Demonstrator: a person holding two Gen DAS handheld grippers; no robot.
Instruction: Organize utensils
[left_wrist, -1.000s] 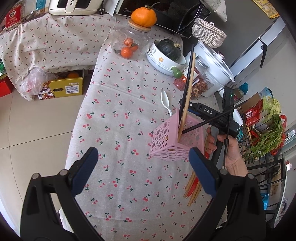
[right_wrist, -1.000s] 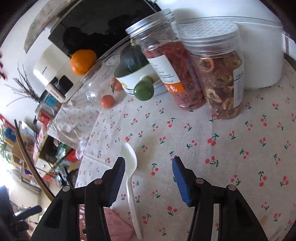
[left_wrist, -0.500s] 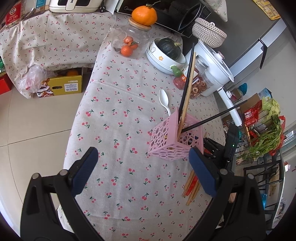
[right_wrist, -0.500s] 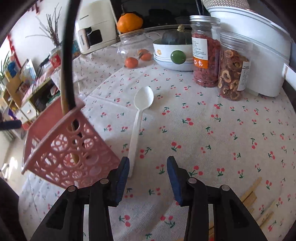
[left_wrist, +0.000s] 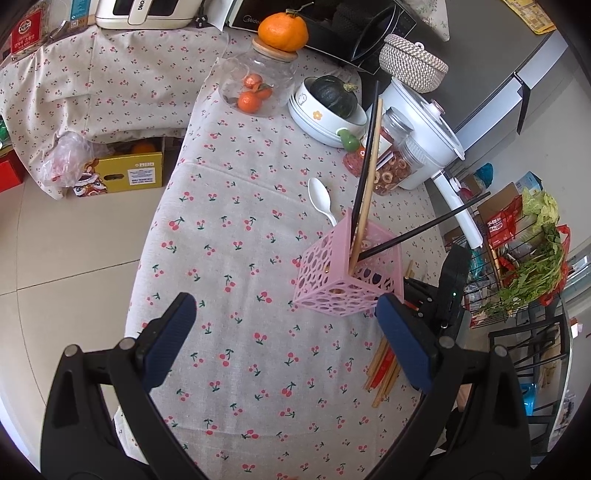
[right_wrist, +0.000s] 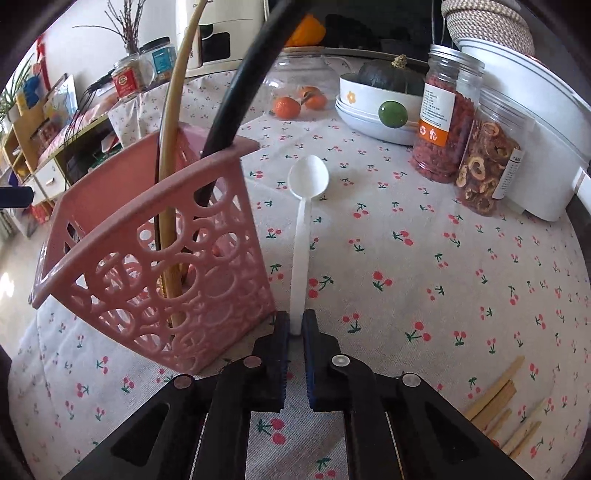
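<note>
A pink perforated basket (left_wrist: 347, 273) (right_wrist: 155, 258) stands on the cherry-print tablecloth (left_wrist: 236, 229) and holds black and wooden chopsticks (left_wrist: 365, 177). A white plastic spoon (right_wrist: 304, 206) (left_wrist: 321, 199) lies flat just beyond the basket. My right gripper (right_wrist: 295, 326) is shut on the end of the spoon's handle, right beside the basket; its body shows behind the basket in the left wrist view (left_wrist: 447, 295). My left gripper (left_wrist: 284, 336) is open and empty, held above the cloth in front of the basket. More loose chopsticks (left_wrist: 384, 369) (right_wrist: 506, 413) lie on the cloth.
At the back stand two jars of dried food (right_wrist: 461, 136), a white bowl with a dark squash (left_wrist: 328, 107), a glass jar with oranges (left_wrist: 255, 88) and a white rice cooker (left_wrist: 428, 133). The table edge drops to the floor on the left (left_wrist: 66, 240).
My right gripper has moved down behind the basket to the spoon's handle end and closed on it. My left gripper has stayed open and nearly still.
</note>
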